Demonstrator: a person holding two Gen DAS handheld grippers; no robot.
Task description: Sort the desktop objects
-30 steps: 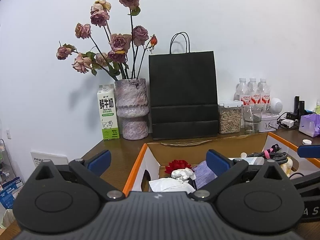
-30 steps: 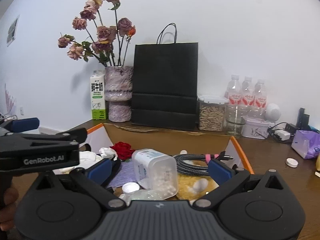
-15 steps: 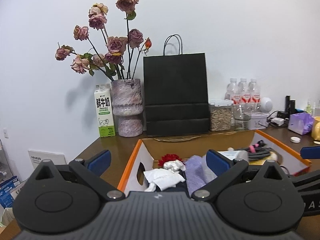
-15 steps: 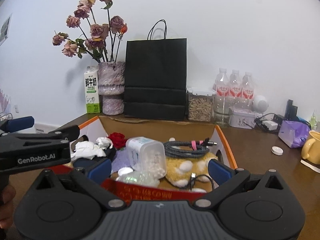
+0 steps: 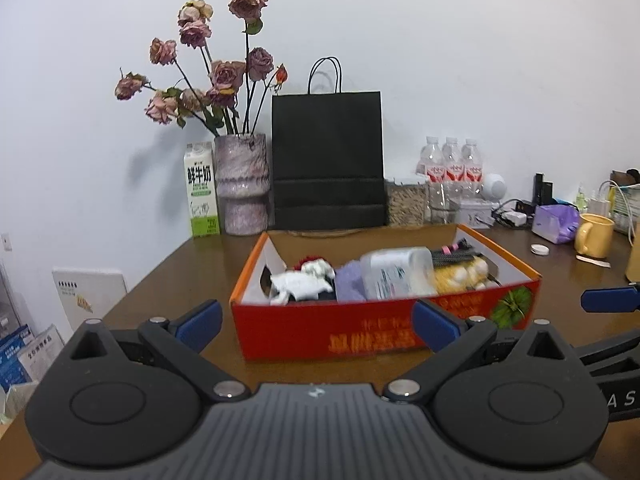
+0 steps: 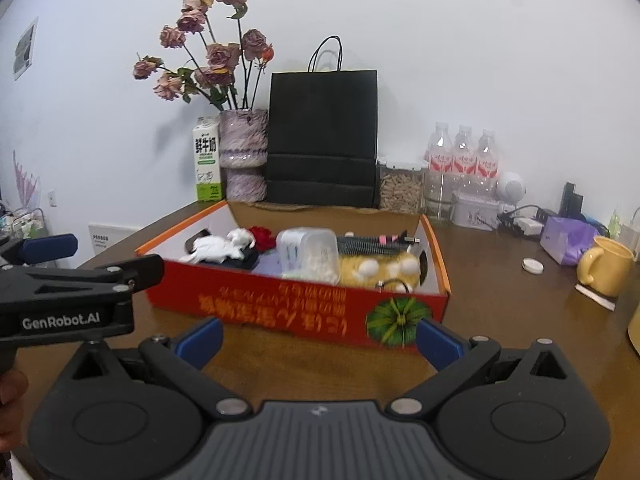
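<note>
Two hand-held grippers, left (image 5: 316,322) and right (image 6: 318,338), both spread wide, holding nothing | red cardboard box (image 5: 360,332) on the worktop (image 5: 192,280) just beyond both (orange-rimmed) | inside: crumpled tissue (image 5: 300,282), plastic jar (image 5: 396,272) on its side, coiled cable (image 5: 456,254)

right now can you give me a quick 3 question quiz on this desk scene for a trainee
1. True or false: the left gripper is shut on something.
2. What stands between the milk carton and the black paper bag? A) yellow mug B) vase of dried roses C) water bottles
3. The clear plastic jar lies on its side inside the ____ box.

Key:
1. False; both it and the right gripper are open and empty.
2. B, the vase of dried roses.
3. red
</note>
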